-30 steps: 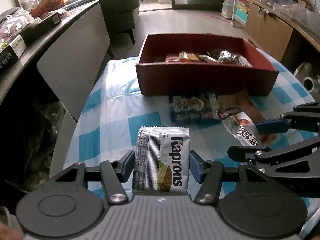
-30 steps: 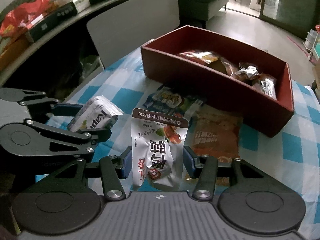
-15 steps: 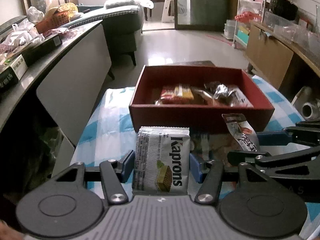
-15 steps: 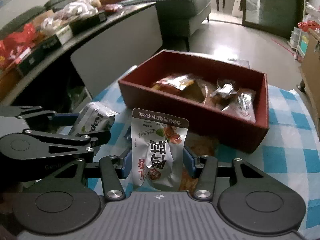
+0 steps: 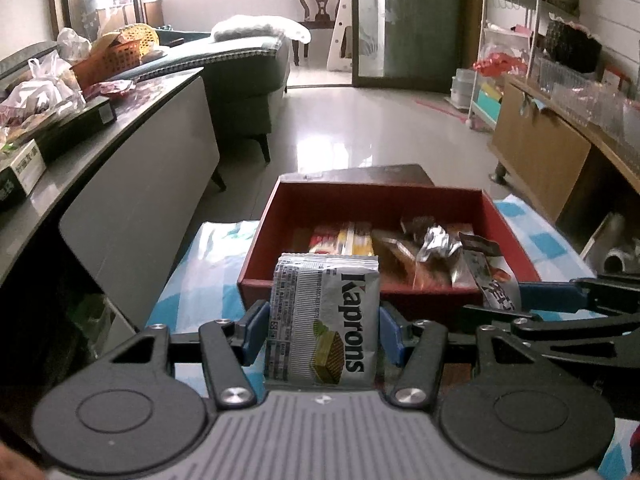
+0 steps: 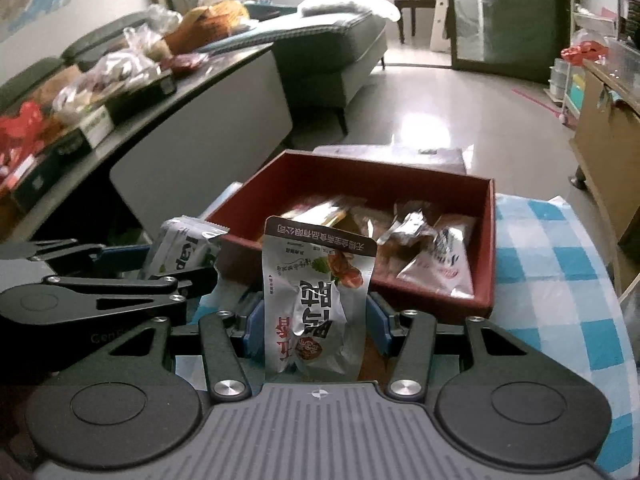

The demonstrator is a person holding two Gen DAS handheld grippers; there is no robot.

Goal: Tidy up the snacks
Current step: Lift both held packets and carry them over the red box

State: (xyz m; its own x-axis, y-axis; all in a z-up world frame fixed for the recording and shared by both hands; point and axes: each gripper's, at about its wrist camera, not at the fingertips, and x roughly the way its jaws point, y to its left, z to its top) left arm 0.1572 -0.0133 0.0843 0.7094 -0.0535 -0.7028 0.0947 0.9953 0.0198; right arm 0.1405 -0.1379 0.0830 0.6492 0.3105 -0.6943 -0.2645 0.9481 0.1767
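My left gripper [image 5: 323,330] is shut on a silver Kaprons wafer pack [image 5: 324,320], held upright just short of the near wall of the red box [image 5: 400,296]. My right gripper [image 6: 316,322] is shut on a silver pouch with red Chinese print [image 6: 316,304], also held in front of the red box [image 6: 486,240]. The box holds several wrapped snacks [image 6: 408,228]. The wafer pack shows at the left of the right wrist view [image 6: 182,250], and the pouch at the right of the left wrist view [image 5: 494,280]. The two grippers are side by side.
The box sits on a blue-and-white checked tablecloth [image 6: 560,276]. A long dark counter [image 5: 80,148] with bags and boxes runs along the left. A sofa [image 5: 248,76] stands beyond it, and a wooden cabinet [image 5: 540,156] is at the right.
Both grippers have risen and moved forward toward the red box with their packs still held. The snacks lying on the cloth in front of the box have dropped out of sight.
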